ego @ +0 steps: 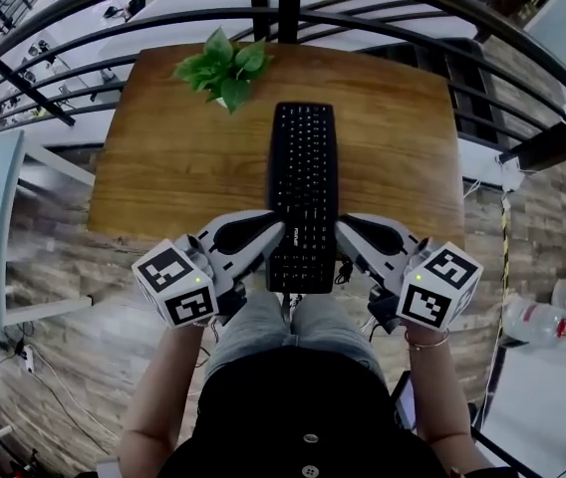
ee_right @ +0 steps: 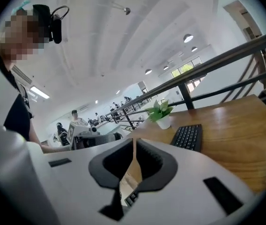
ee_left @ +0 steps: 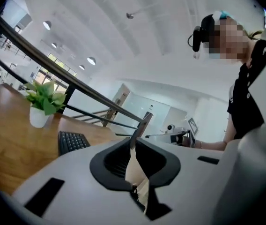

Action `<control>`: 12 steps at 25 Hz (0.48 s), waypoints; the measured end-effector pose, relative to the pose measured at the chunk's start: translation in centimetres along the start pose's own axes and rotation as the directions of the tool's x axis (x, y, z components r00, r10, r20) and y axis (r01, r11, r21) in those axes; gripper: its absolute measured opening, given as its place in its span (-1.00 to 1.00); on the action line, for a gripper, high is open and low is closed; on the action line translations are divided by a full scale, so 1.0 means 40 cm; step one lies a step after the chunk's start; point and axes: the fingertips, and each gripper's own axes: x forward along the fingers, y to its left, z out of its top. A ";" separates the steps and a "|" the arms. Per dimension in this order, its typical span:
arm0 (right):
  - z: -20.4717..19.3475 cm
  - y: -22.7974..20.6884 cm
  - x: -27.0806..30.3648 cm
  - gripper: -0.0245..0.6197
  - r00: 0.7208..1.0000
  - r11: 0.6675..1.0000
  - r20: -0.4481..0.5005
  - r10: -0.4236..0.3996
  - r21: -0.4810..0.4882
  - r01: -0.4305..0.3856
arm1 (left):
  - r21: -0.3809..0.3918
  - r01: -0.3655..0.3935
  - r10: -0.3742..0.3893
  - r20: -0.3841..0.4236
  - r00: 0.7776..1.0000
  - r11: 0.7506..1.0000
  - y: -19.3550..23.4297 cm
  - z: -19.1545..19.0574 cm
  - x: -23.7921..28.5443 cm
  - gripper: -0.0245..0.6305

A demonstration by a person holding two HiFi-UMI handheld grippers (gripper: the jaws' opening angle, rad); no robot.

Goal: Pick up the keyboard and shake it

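Potted plant (ego: 221, 68) on wooden table (ego: 163, 157), black railing (ego: 290, 8)

The keyboard (ego: 303, 187) is black and slim, 1 long rectangle of small dark keys in neat rows. It runs lengthwise away from me, about midway between the left and right edges of the wooden table (ego: 163, 167). Its far end stops short of the far edge, and its near end juts past the near edge, above my lap. I cannot tell whether it rests on the wood or hangs just clear. My left gripper (ego: 281, 233) and right gripper (ego: 340, 229), jaws together, meet its 2 long sides there.
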 end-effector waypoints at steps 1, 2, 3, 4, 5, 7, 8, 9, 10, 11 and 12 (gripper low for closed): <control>0.006 0.006 0.000 -0.80 1.000 1.000 0.002 0.003 -0.019 -0.003 | 0.007 0.000 0.000 0.011 1.000 1.000 -0.008 0.016 0.004 -0.80; 0.011 0.011 0.000 -0.81 1.000 0.999 0.002 0.004 -0.037 -0.004 | 0.005 -0.001 0.001 0.020 1.000 1.000 -0.014 0.029 0.008 -0.82; 0.015 0.014 0.001 -0.82 1.000 0.998 0.000 0.003 -0.057 -0.003 | -0.001 -0.004 0.004 0.026 1.000 1.000 -0.019 0.038 0.013 -0.84; 0.018 0.017 0.003 -0.83 1.000 0.997 -0.001 0.000 -0.075 0.000 | -0.004 -0.010 0.010 0.027 1.000 1.000 -0.021 0.044 0.016 -0.85; 0.020 0.020 0.005 -0.83 1.000 0.996 -0.002 -0.004 -0.091 0.004 | -0.001 -0.021 0.021 0.022 1.000 1.000 -0.022 0.045 0.019 -0.86; 0.022 0.025 0.010 -0.84 1.000 0.994 0.000 -0.012 -0.108 0.012 | 0.015 -0.042 0.042 0.004 0.999 0.999 -0.023 0.040 0.023 -0.87; 0.023 0.026 0.012 -0.84 1.000 0.994 0.001 -0.016 -0.112 0.016 | 0.020 -0.047 0.047 0.000 0.999 0.999 -0.023 0.037 0.026 -0.87; 0.024 0.026 0.013 -0.84 1.000 0.993 0.000 -0.020 -0.117 0.020 | 0.018 -0.050 0.050 0.001 0.999 0.999 -0.023 0.034 0.028 -0.87; 0.023 0.027 0.014 -0.84 1.000 0.992 -0.003 -0.025 -0.123 0.024 | 0.009 -0.053 0.053 0.005 0.999 0.999 -0.021 0.032 0.030 -0.87; 0.022 0.028 0.015 -0.84 1.000 0.991 -0.008 -0.029 -0.129 0.028 | -0.004 -0.057 0.057 0.009 0.998 0.998 -0.019 0.030 0.031 -0.87; 0.020 0.029 0.016 -0.84 0.999 0.991 -0.015 -0.030 -0.134 0.028 | -0.015 -0.060 0.060 0.010 0.998 0.998 -0.018 0.027 0.033 -0.87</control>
